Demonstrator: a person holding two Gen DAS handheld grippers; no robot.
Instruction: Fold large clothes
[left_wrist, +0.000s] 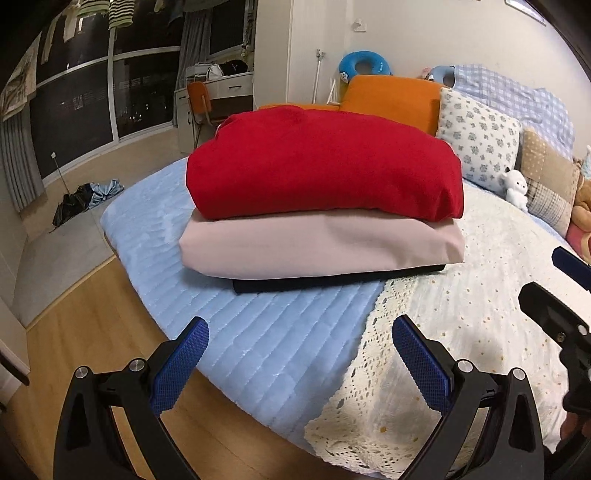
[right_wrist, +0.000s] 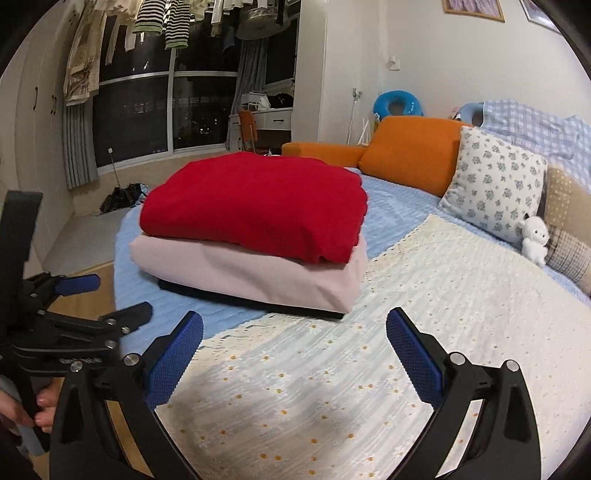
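Resting folded, red knit (left_wrist: 325, 166) tops smooth pink fabric (left_wrist: 321, 251); both hand-held grippers spread.

L (left_wrist: 301, 363) + R (right_wrist: 295, 356) grippers, jaws apart.

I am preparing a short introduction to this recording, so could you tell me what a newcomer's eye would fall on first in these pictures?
The eye goes first to the stack of folded clothes on the bed: a bright red garment on top, a pale pink one beneath it and a dark one at the bottom. Next comes the orange cushion behind the stack. In the foreground the left gripper and right gripper stand open, holding nothing.
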